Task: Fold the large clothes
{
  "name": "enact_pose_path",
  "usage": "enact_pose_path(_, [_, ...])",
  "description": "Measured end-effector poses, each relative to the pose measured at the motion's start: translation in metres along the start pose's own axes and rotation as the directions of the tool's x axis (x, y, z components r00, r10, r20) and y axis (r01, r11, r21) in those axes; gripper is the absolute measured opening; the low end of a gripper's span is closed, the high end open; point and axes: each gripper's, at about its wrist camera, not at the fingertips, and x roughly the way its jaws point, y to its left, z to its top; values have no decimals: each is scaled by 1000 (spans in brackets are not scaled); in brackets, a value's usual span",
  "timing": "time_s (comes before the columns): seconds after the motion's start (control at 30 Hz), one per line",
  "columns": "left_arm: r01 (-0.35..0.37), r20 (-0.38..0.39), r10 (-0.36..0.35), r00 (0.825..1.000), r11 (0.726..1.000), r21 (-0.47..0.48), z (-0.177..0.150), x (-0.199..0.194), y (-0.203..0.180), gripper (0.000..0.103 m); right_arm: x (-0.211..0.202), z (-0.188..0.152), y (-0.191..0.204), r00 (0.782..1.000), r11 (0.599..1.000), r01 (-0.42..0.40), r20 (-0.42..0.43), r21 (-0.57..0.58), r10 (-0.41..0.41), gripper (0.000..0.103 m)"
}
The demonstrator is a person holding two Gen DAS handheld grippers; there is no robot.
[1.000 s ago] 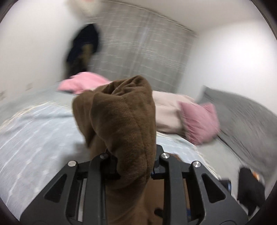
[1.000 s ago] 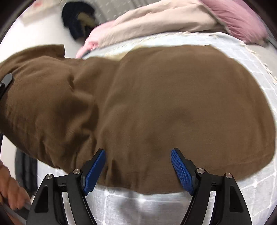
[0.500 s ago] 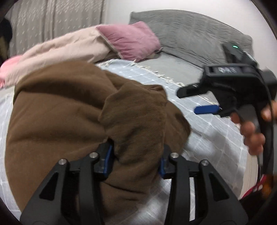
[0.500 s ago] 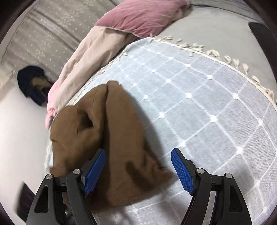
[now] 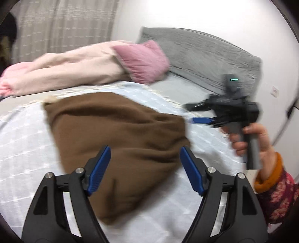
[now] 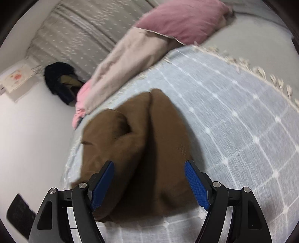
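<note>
Jaws apart above brown garment [image 5: 119, 134]

I'm seeing white walls [image 5: 205, 16], a grey patterned curtain [image 5: 61, 24], a grey padded headboard [image 5: 201, 54] and a pale blue checked bedspread [image 6: 233, 115].

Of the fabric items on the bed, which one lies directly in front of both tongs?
The brown garment, folded on the light blue checked blanket. The pink pillow and beige bedding lie farther back.
</note>
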Motion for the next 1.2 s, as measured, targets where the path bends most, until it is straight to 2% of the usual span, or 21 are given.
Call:
enact_pose_path(0.07, [-89, -12, 88, 996, 994, -64, 0, 7, 28, 77, 1, 13, 18, 997, 998, -62, 37, -7, 62, 79])
enact_pose_path(0.17, [-103, -36, 99, 994, 984, -143, -6, 23, 50, 77, 18, 21, 48, 997, 993, -78, 6, -90, 79, 79])
enact_pose_path(0.23, [-100, -61, 90, 994, 979, -177, -14, 37, 57, 77, 38, 18, 70, 999, 981, -38, -32, -192, 33, 79])
enact_pose_path(0.3, [-98, -95, 80, 992, 976, -193, -23, 49, 58, 77, 61, 5, 83, 995, 944, 26, -78, -330, -55, 79])
enact_pose_path(0.37, [-104, -89, 90, 992, 981, -163, -32, 53, 54, 78, 77, -13, 77, 984, 887, 87, -98, -453, -146, 79])
enact_pose_path(0.43, [-104, -75, 97, 992, 990, -95, -35, 53, 45, 78, 84, -33, 49, 969, 841, 147, -97, -520, -229, 79])
enact_pose_path(0.47, [-101, -82, 94, 992, 992, -80, -35, 53, 44, 78, 85, -39, 27, 964, 857, 140, -128, -496, -232, 79])
enact_pose_path(0.53, [-100, -85, 94, 992, 993, -67, -31, 51, 39, 78, 79, -36, 2, 971, 913, 70, -181, -402, -154, 79])
enact_pose_path(0.57, [-103, -89, 96, 991, 992, -75, -29, 52, 40, 78, 74, -31, -1, 973, 926, 53, -190, -374, -133, 79])
enact_pose_path(0.67, [-88, -79, 77, 994, 987, -134, -30, 54, 46, 78, 58, -4, 9, 981, 944, 30, -174, -330, -92, 81])
enact_pose_path(0.73, [-78, -69, 68, 995, 985, -156, -33, 50, 50, 78, 56, 20, 25, 986, 949, -40, -164, -313, -12, 81])
enact_pose_path(0.83, [-74, -68, 63, 996, 980, -183, -32, 47, 51, 78, 80, 50, 47, 973, 950, -134, -218, -282, 72, 81])
enact_pose_path(0.9, [-73, -71, 61, 996, 979, -189, -30, 46, 52, 78, 112, 63, 56, 964, 955, -113, -264, -275, 38, 81])
enact_pose_path(1.0, [-102, -63, 91, 994, 977, -188, -28, 42, 58, 78, 176, 72, 57, 933, 970, 0, -350, -243, -87, 81])
enact_pose_path(1.03, [-107, -63, 97, 993, 975, -196, -28, 42, 62, 78, 183, 72, 57, 932, 975, -7, -356, -222, -74, 81])
enact_pose_path(1.07, [-112, -64, 101, 993, 972, -207, -28, 42, 65, 78, 188, 73, 60, 939, 980, -43, -344, -196, -28, 74])
enact_pose_path(1.1, [-113, -63, 101, 993, 968, -223, -27, 42, 70, 78, 187, 74, 68, 943, 978, -101, -331, -181, 36, 35])
enact_pose_path(1.13, [-110, -63, 98, 993, 965, -238, -27, 42, 74, 78, 189, 76, 76, 940, 975, -132, -333, -179, 66, 22])
enact_pose_path(1.2, [-110, -62, 97, 993, 961, -254, -23, 42, 79, 78, 175, 87, 98, 961, 966, -125, -268, -225, 63, 17])
